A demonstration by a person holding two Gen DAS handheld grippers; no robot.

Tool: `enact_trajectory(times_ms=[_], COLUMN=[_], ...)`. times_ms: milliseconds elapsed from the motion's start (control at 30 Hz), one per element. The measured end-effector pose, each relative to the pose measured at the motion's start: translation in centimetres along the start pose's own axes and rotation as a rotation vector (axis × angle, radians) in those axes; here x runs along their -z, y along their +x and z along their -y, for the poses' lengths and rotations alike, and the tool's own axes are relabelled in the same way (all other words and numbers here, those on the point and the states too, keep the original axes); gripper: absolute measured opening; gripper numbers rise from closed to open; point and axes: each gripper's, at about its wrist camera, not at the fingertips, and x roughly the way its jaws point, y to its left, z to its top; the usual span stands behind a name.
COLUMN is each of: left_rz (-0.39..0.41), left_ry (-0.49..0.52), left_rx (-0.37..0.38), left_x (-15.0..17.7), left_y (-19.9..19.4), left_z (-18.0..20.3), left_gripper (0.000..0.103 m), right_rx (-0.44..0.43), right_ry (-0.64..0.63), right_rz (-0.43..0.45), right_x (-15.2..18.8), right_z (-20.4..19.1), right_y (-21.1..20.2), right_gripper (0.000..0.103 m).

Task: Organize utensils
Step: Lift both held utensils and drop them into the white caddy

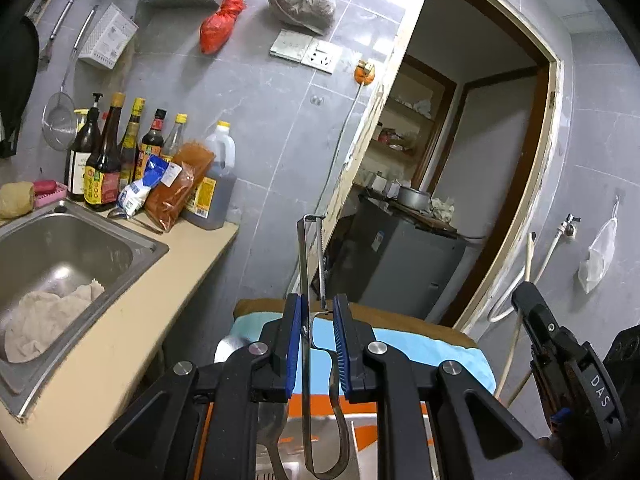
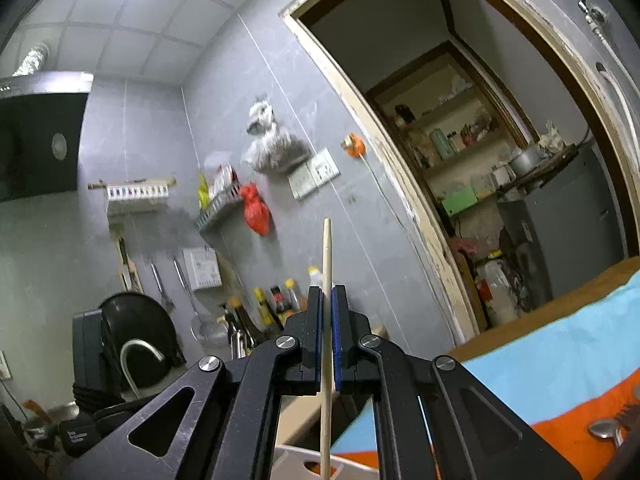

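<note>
My left gripper (image 1: 317, 312) is shut on a metal peeler (image 1: 308, 264), which stands upright between the blue pads, its blade end up and its looped handle hanging below. It is held above a table with a blue and orange cloth (image 1: 440, 344). My right gripper (image 2: 327, 300) is shut on a single wooden chopstick (image 2: 327, 248), held upright, with its tip well above the fingers. The right gripper (image 1: 560, 344) also shows at the right edge of the left wrist view. A metal spoon (image 2: 604, 428) lies on the orange part of the cloth (image 2: 560, 356).
A steel sink (image 1: 132, 240) with a rag in it sits in the counter at left. Sauce bottles (image 1: 104, 152) and packets stand behind it. A white basket rim (image 2: 296, 460) shows below the right gripper. A doorway (image 1: 480, 160) opens ahead onto a grey fridge.
</note>
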Motion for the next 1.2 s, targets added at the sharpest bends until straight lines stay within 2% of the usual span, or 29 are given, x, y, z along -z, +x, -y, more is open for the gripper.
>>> enact_trajectory(times_ms=[300, 367, 467, 533, 600, 633, 667, 833, 867, 900, 967, 1033, 1100, 1200], left_rz=[0.022, 0.008, -0.036, -0.054, -0.062, -0.055, -0.049, -0.067, -0.068, -0.070, -0.069, -0.065, -0.058, -0.008], left_ry=[0.069, 0.078, 0.041, 0.023, 0.006, -0.003, -0.010, -0.009, -0.003, 0.001, 0.006, 0.023, 0.041, 0.068], left_rx=[-0.023, -0.027, -0.012, 0.000, 0.018, 0.023, 0.025, 0.026, 0.030, 0.029, 0.034, 0.034, 0.029, 0.004], left_x=[1.2, 1.4, 1.3, 1.2, 1.2, 1.2, 1.1, 0.7, 0.5, 0.3, 0.0, -0.3, -0.6, -0.7], left_y=[-0.5, -0.6, -1.1, -1.3, -1.7, -2.1, -2.3, -3.2, -3.5, -3.8, -4.4, -5.0, -5.7, -7.1], left_z=[1.0, 1.1, 0.6, 0.3, 0.2, 0.2, 0.3, 1.0, 1.4, 1.7, 2.5, 3.7, 4.8, 6.8], left_gripper=[0.016, 0.016, 0.017, 0.024, 0.043, 0.048, 0.053, 0.053, 0.056, 0.062, 0.067, 0.073, 0.089, 0.101], right_rx=[0.019, 0.013, 0.007, 0.006, 0.014, 0.019, 0.024, 0.037, 0.041, 0.045, 0.067, 0.099, 0.123, 0.167], right_ry=[-0.038, -0.039, -0.041, -0.043, -0.046, -0.045, -0.041, -0.057, -0.064, -0.070, -0.083, -0.100, -0.119, -0.146], right_rz=[-0.006, -0.018, -0.062, -0.094, -0.126, -0.130, -0.130, -0.139, -0.135, -0.131, -0.131, -0.126, -0.121, -0.113], right_x=[0.7, 0.8, 1.0, 1.0, 0.9, 0.9, 0.7, -0.6, -1.1, -1.6, -2.8, -4.0, -5.3, -7.2], right_z=[0.4, 0.5, 0.6, 0.8, 0.9, 0.9, 0.9, 0.6, 0.5, 0.4, 0.4, 0.6, 0.8, 1.6], right_y=[-0.1, -0.2, -0.3, -0.5, -0.8, -0.9, -1.2, -2.6, -3.0, -3.4, -4.5, -5.7, -6.9, -9.2], right_gripper=[0.004, 0.005, 0.005, 0.007, 0.018, 0.031, 0.038, 0.038, 0.038, 0.039, 0.052, 0.055, 0.057, 0.064])
